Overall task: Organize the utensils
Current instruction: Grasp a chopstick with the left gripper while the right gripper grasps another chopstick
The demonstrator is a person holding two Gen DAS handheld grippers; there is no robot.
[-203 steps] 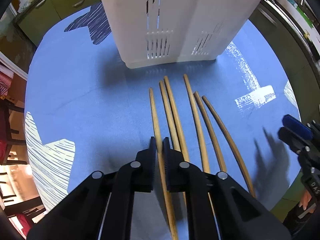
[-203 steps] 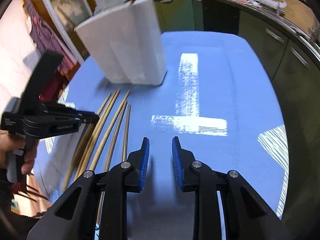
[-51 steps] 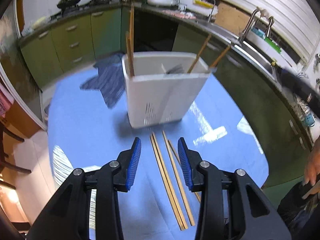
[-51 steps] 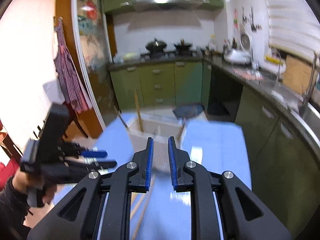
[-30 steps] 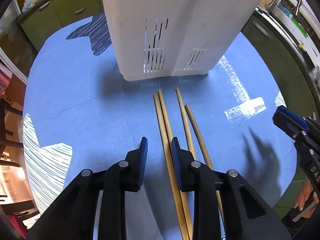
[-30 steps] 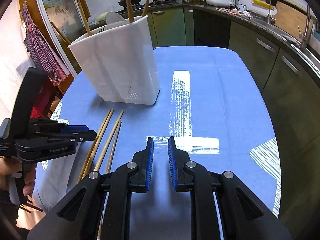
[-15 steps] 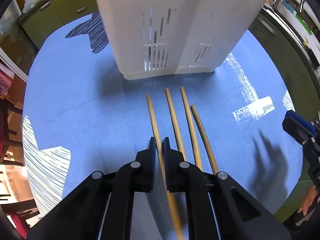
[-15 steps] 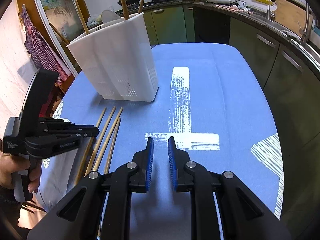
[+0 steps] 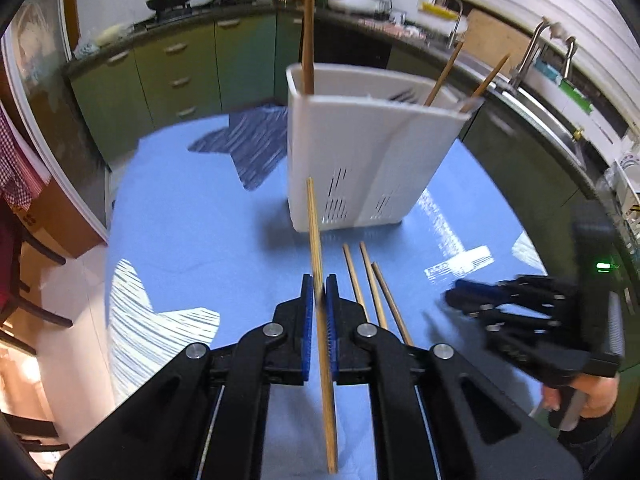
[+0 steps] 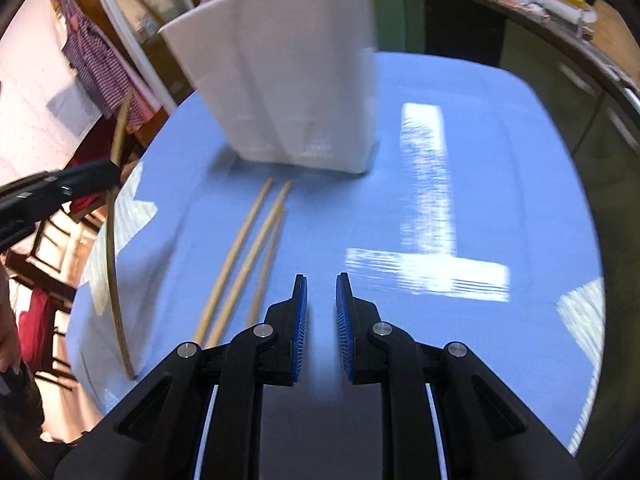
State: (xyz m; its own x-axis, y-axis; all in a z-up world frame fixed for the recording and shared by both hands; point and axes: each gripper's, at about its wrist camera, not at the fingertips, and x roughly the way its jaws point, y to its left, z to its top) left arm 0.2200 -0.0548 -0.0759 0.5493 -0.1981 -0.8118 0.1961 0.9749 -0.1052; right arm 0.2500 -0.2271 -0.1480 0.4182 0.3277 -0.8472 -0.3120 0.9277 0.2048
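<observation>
The slotted white plastic holder (image 9: 360,160) contains three upright wooden chopsticks (image 9: 307,40). The left gripper (image 9: 319,300) clamps a slim bamboo chopstick (image 9: 318,248); the right gripper (image 10: 321,300) is parted, empty.

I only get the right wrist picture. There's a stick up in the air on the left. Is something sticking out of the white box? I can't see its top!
Observer: Yes. In the left wrist view, three chopsticks stick up out of the white holder.
Child: Is the stick squeezed tight?
Observer: The left tool is shut on the lifted chopstick, pinched between its blue pads.
Child: Anything behind the box?
Observer: A dark blue striped patch on the tablecloth.
</observation>
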